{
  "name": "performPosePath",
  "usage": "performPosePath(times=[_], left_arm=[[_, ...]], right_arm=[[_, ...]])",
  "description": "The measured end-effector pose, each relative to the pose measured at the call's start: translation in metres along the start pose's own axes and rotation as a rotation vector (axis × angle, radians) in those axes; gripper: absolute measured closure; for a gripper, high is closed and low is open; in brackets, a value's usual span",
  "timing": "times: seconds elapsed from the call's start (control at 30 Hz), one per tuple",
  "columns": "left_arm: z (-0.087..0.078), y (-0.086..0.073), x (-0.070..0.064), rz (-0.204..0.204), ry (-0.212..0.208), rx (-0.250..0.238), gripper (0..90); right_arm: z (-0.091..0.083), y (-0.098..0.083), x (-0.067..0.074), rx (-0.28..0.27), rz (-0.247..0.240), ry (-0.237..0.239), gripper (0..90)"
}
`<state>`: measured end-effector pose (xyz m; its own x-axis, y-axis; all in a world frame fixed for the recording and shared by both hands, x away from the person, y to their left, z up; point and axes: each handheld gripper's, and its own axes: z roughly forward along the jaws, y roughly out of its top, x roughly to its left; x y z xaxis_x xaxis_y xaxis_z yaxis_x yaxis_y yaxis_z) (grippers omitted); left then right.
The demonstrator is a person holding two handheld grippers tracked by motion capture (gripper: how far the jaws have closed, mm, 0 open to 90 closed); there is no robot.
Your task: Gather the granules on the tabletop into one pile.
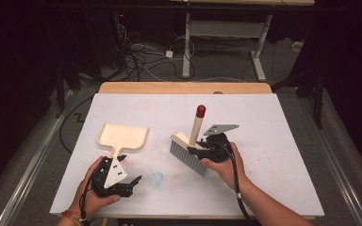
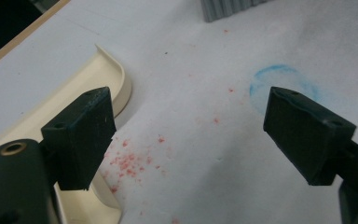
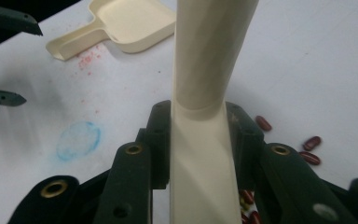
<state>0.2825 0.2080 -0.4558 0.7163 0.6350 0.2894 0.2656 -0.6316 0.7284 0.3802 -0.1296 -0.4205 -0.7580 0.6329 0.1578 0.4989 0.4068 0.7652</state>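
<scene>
From the high view, the right tongs (image 1: 199, 149) clamp the cream handle of a brush (image 1: 191, 149) whose grey bristles rest on the white counter (image 1: 273, 141) right of centre, the red-capped handle end pointing far and up. The left tongs (image 1: 131, 184) sit near the front edge, just short of the handle of the cream dustpan (image 1: 122, 137), which lies flat on the left and looks empty. A faint blue ring (image 1: 156, 179) marks the counter between the two hands.

In the left gripper view, the left tongs (image 2: 189, 135) stand wide apart with nothing between them; the dustpan's handle (image 2: 74, 121) lies just behind the left jaw, possibly touching it, though that is hard to tell. Red crumbs (image 2: 128, 161) speckle the counter beside it.

In the right gripper view, the right tongs (image 3: 200, 140) press on both sides of the brush neck (image 3: 200, 154). Several red beans (image 3: 307, 147) lie loose on the counter to the right, with more under the tongs.

By my judgement the sweeping has barely begun: the brush is in hand, the dustpan is not yet gripped, and the beans remain to be gathered into it.
</scene>
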Motion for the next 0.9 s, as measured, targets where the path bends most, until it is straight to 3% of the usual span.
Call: performPosePath(times=[0.2, 0.3, 0.33, 0.4, 0.43, 0.47, 0.5, 0.53, 0.57, 0.6, 0.67, 0.73, 0.77, 0.8, 0.9], left_arm=[[0.002, 0.001, 0.0, 0.007, -0.003, 0.003, 16.1], [0.002, 0.001, 0.0, 0.006, -0.005, 0.003, 16.1], [0.002, 0.0, 0.0, 0.003, -0.004, 0.002, 16.1], [0.002, 0.0, 0.001, -0.004, -0.001, 0.0, 16.1], [0.002, 0.0, 0.002, -0.004, 0.003, 0.003, 16.1], [0.001, 0.0, 0.003, -0.009, 0.005, 0.001, 16.1], [0.001, 0.0, 0.003, -0.009, 0.007, 0.002, 16.1], [0.001, -0.001, 0.004, -0.01, 0.009, 0.003, 16.1], [0.001, -0.001, 0.004, -0.011, 0.009, 0.002, 16.1], [0.001, -0.001, 0.004, -0.011, 0.009, 0.002, 16.1], [0.001, -0.001, 0.004, -0.01, 0.011, 0.004, 16.1], [0.001, -0.001, 0.004, -0.009, 0.015, 0.007, 16.1], [0.001, -0.001, 0.005, -0.009, 0.016, 0.008, 16.1], [0.001, -0.001, 0.005, -0.012, 0.02, 0.006, 16.1], [0.0, -0.002, 0.005, -0.019, 0.028, 0.001, 16.1]], right_arm=[[-0.024, 0.013, 0.0, -0.041, -0.057, 0.028, 67.9], [-0.039, 0.021, -0.003, -0.078, -0.12, -0.009, 68.0], [-0.046, 0.027, -0.01, -0.102, -0.164, -0.029, 67.9], [-0.048, 0.03, -0.015, -0.107, -0.176, -0.037, 68.0], [-0.049, 0.032, -0.021, -0.107, -0.204, -0.042, 67.9], [-0.049, 0.034, -0.028, -0.107, -0.233, -0.067, 67.9], [-0.045, 0.035, -0.042, -0.093, -0.301, -0.147, 67.9], [-0.045, 0.035, -0.042, -0.093, -0.301, -0.147, 67.9], [-0.042, 0.035, -0.049, -0.077, -0.303, -0.176, 68.0], [-0.036, 0.032, -0.066, -0.075, -0.303, -0.188, 67.9], [-0.033, 0.031, -0.071, -0.068, -0.298, -0.192, 67.9], [-0.025, 0.027, -0.081, -0.055, -0.3, -0.232, 67.9], [-0.017, 0.024, -0.087, -0.032, -0.347, -0.278, 68.0], [-0.017, 0.024, -0.087, -0.032, -0.347, -0.278, 68.0], [-0.007, 0.022, -0.086, -0.005, -0.405, -0.333, 68.0]])
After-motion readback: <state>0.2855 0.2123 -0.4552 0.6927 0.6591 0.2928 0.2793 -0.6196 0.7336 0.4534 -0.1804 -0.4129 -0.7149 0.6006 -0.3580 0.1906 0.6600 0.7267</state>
